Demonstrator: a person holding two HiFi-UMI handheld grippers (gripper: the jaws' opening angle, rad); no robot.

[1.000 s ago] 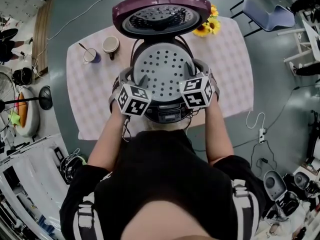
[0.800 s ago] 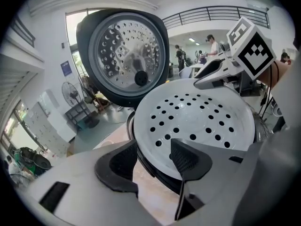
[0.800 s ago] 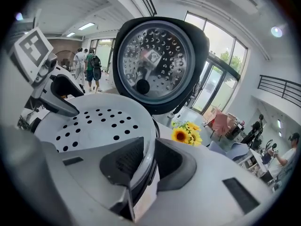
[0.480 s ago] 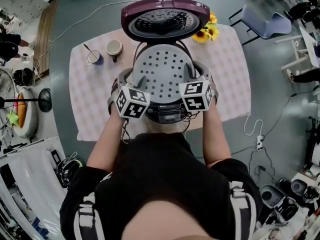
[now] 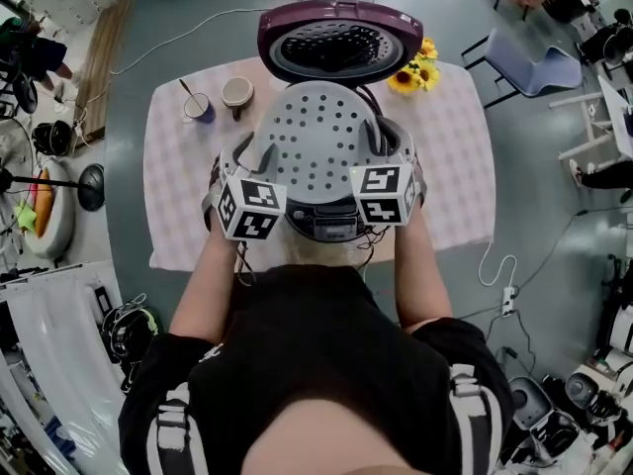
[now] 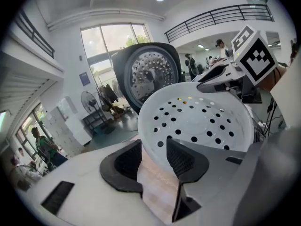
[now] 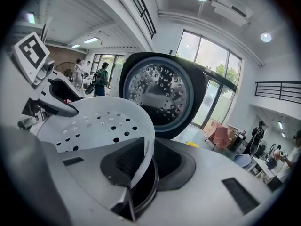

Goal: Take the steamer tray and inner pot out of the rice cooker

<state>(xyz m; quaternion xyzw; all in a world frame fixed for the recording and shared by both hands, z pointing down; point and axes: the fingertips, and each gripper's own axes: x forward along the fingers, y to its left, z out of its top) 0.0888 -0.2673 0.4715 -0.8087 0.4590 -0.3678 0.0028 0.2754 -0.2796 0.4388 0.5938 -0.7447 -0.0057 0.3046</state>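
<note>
The steamer tray (image 5: 316, 142), a pale grey dish pierced with round holes, was held up over the open mouth of the rice cooker (image 5: 331, 224), pinched at two opposite sides of its rim. In the head view it covered most of the cooker's opening, so what lay in the well below it could not be made out.

The left gripper (image 6: 154, 160) had the tray's left rim between its jaws: one pad lay inside the dish and the other outside the wall. The jaws had just been closing, and they stood narrowed onto the rim. The right gripper (image 7: 148, 161) gripped the opposite rim in the same way, its jaws drawn close together with the thin edge of the tray clamped between the pads. These too had just been closing a little. Under that edge the right gripper view showed a dark round opening with a metal ring.

Behind the tray the cooker's purple lid (image 5: 341, 43) stood open, its studded inner plate facing the person. The cooker sat on a tabletop (image 5: 455, 166) covered with a pink checked cloth. At the far left of the cloth stood a mug (image 5: 237, 92) and, just beside it, a cup (image 5: 198, 107) with a spoon in it. A bunch of sunflowers (image 5: 413, 72) lay at the far right, next to the lid. A blue chair (image 5: 529, 57) stood on the grey floor beyond the tabletop's right corner.
</note>
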